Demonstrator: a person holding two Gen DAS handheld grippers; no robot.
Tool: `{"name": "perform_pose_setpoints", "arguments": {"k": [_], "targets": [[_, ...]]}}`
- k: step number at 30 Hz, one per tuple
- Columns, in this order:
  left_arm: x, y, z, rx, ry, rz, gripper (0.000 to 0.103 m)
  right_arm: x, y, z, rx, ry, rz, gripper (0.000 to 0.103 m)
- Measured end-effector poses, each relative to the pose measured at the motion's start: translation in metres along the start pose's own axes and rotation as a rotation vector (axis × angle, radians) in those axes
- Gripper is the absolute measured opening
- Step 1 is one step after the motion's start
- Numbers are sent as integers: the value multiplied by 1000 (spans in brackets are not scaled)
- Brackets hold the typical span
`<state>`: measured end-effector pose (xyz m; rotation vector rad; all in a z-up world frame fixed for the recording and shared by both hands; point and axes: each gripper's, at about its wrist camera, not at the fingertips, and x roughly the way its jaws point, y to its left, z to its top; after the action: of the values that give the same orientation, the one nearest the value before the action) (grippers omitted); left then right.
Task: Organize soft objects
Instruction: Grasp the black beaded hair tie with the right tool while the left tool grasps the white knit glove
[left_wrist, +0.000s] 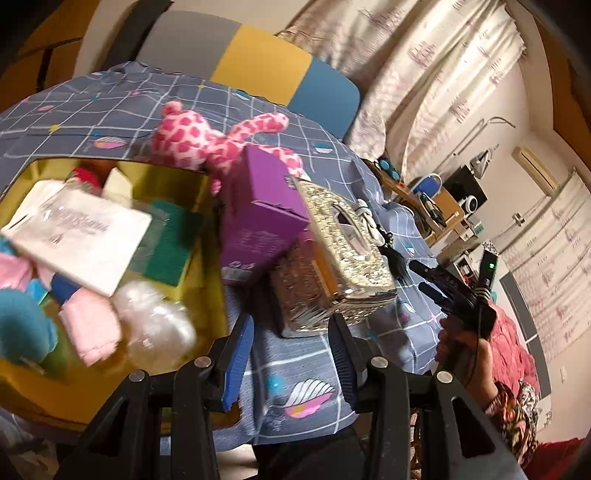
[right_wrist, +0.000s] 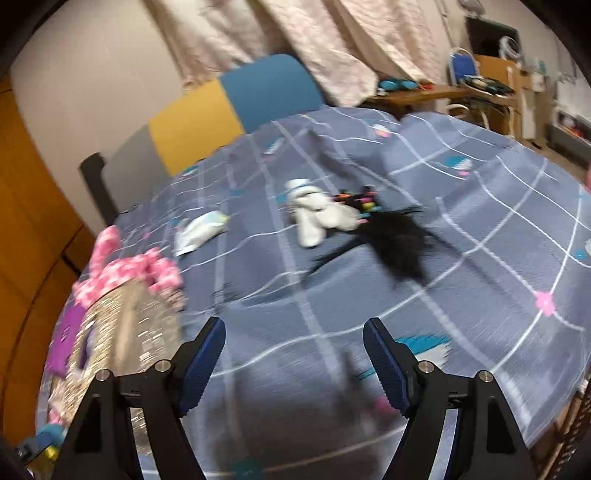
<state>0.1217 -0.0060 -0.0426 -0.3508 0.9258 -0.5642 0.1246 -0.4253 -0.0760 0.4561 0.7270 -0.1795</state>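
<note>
In the left wrist view my left gripper (left_wrist: 291, 354) is open over the grey checked bedsheet (left_wrist: 306, 354), with nothing between its blue pads. Left of it stands a yellow box (left_wrist: 210, 295) holding a white packet (left_wrist: 81, 240), a green sponge (left_wrist: 170, 240), a pink cloth (left_wrist: 92, 325) and a clear bottle (left_wrist: 155, 321). A pink spotted plush (left_wrist: 199, 140) lies behind the box. My right gripper (right_wrist: 295, 363) is open and empty above the sheet. Ahead of it lie a white plush (right_wrist: 317, 214), a black tassel with beads (right_wrist: 399, 240) and a small white packet (right_wrist: 199, 230).
A purple carton (left_wrist: 262, 206) leans on a glittery tissue box (left_wrist: 343, 254) beside the yellow box. A hand holds the right gripper (left_wrist: 419, 275) at the bed's right side. A yellow and blue headboard (right_wrist: 236, 103), curtains and a cluttered wooden desk (right_wrist: 443, 92) stand behind the bed.
</note>
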Motion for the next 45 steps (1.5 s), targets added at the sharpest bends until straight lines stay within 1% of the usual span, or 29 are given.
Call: {"name": "perform_pose_setpoints", "arguments": {"k": [2, 4, 6, 9, 12, 15, 17, 18, 21, 22, 23, 24, 25, 26, 28, 30, 32, 34, 35, 36, 37, 39, 41, 43, 45], "targets": [[5, -6, 5, 6, 5, -9, 42, 6, -14, 8, 10, -2, -23, 78], [10, -13, 10, 14, 13, -18, 42, 14, -25, 20, 2, -6, -65, 78], [14, -19, 14, 20, 14, -25, 42, 25, -33, 37, -14, -11, -97, 78], [22, -29, 19, 39, 28, -29, 42, 46, -39, 63, -51, -28, -159, 79], [30, -37, 22, 52, 47, -29, 42, 67, -44, 87, -54, -30, -188, 79], [36, -43, 25, 61, 60, -31, 42, 99, -53, 110, -39, 4, -222, 79], [39, -48, 27, 68, 67, -29, 42, 114, -56, 116, -42, 22, -231, 79], [41, -50, 29, 71, 69, -32, 42, 126, -56, 119, -56, 46, -229, 78], [46, -57, 35, 80, 72, -37, 42, 152, -52, 118, -109, 132, -216, 71], [47, -60, 37, 84, 75, -42, 42, 159, -50, 115, -127, 156, -209, 65], [49, -64, 39, 89, 79, -47, 42, 164, -49, 113, -138, 176, -196, 63], [51, -67, 40, 92, 84, -49, 42, 169, -49, 109, -150, 200, -177, 58], [53, -72, 42, 95, 91, -56, 42, 168, -48, 107, -161, 193, -183, 39], [54, -76, 44, 98, 95, -63, 42, 164, -47, 106, -176, 184, -189, 32], [56, -87, 50, 115, 95, -77, 42, 157, -50, 105, -167, 190, -151, 31], [57, -98, 55, 136, 89, -91, 42, 142, -52, 102, -170, 165, -130, 28], [61, -114, 61, 158, 87, -108, 42, 125, -51, 96, -201, 140, -168, 27], [66, -127, 65, 164, 93, -119, 42, 106, -59, 90, -162, 118, -185, 27], [72, -135, 68, 163, 102, -125, 42, 97, -65, 86, -123, 113, -173, 27], [79, -144, 71, 157, 118, -144, 42, 86, -74, 80, -69, 108, -143, 26], [84, -149, 72, 152, 130, -156, 43, 81, -78, 75, -42, 110, -124, 26], [98, -167, 75, 153, 153, -179, 43, 67, -87, 60, 3, 113, -76, 26], [118, -186, 78, 167, 172, -190, 44, 59, -87, 49, 2, 114, -48, 27], [140, -200, 82, 169, 197, -192, 45, 57, -81, 36, -68, 123, -94, 28], [165, -213, 83, 162, 220, -156, 46, 59, -79, 27, -122, 111, -144, 28]]}}
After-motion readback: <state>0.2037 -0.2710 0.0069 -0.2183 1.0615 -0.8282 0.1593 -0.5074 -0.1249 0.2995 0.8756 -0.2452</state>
